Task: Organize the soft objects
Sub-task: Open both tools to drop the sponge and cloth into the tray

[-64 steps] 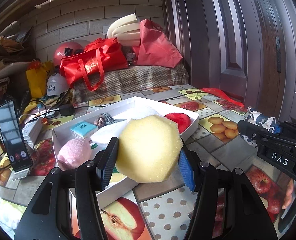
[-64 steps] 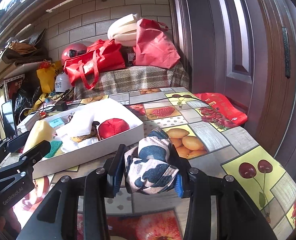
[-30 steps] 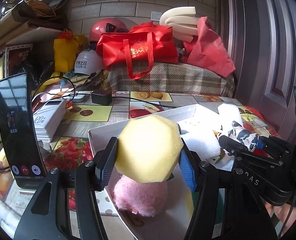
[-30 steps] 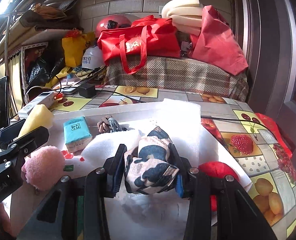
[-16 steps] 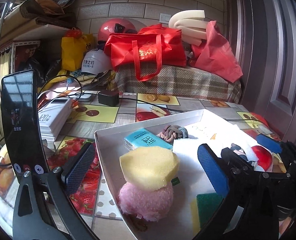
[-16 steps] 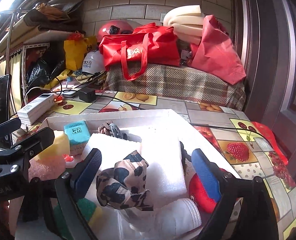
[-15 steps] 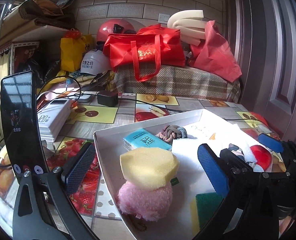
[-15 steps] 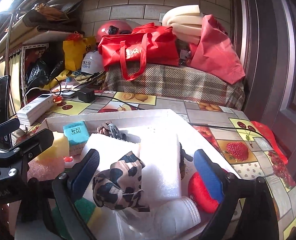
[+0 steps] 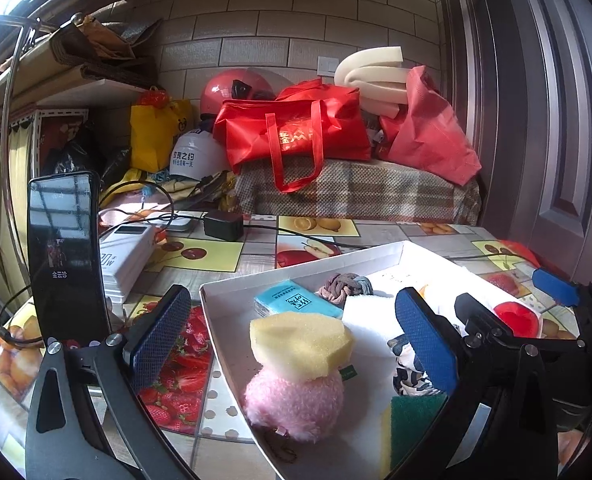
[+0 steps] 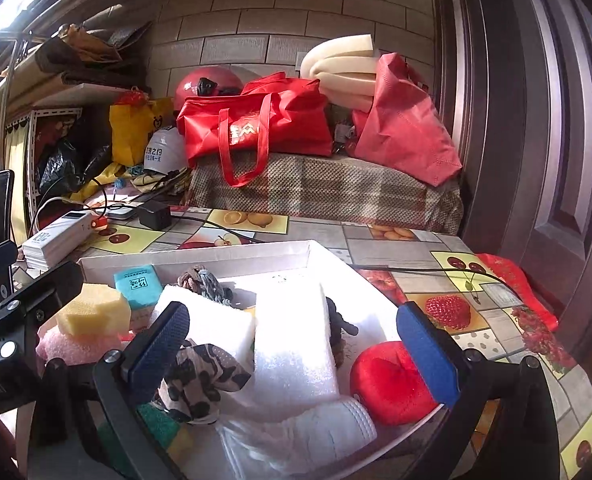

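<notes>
Both tools wide above tray

Yellow sponge resting flat atop the pink pompom at the near left of the white tray, and the crumpled cow-print cloth lying against the white foam block inside it.

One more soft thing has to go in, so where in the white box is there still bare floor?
Little is left. In the white box bare floor shows along its left wall beside the pink pompom, and a strip behind the white foam blocks near the far wall. The middle and right, around the red cushion, are crowded.
</notes>
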The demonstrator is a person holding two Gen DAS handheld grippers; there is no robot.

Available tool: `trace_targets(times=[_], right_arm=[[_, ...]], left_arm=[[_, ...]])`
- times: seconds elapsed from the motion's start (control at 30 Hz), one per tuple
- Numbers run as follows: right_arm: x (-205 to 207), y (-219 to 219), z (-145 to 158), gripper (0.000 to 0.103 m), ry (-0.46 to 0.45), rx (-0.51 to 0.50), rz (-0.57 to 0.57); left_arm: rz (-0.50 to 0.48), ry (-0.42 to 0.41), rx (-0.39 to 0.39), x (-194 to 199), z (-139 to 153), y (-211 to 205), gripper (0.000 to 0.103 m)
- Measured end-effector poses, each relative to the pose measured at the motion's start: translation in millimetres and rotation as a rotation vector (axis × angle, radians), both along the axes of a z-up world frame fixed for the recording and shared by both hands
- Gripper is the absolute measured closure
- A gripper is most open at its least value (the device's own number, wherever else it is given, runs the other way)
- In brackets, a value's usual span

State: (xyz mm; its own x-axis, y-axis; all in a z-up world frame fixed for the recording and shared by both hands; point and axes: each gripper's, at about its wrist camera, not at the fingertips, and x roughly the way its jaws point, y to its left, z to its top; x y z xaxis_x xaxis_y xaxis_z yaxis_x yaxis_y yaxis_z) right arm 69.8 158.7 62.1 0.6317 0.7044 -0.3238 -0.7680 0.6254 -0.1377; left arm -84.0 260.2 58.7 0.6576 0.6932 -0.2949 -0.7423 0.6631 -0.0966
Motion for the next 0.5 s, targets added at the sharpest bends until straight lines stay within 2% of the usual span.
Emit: trace_targets(times=[0.13,0.5], right_arm=[[4.4,-17.3,2.3,0.000,0.022,0.062,-0.068],[-12.2,-44.8,1.2,0.000,0.033,0.058,-0.080]], left_arm=[[0.003,0.012,-0.001,-3.9,-0.7,-5.6,0.000],[-0.004,0.037,0.002,-18.6,-3.2,-30.8,0.000]])
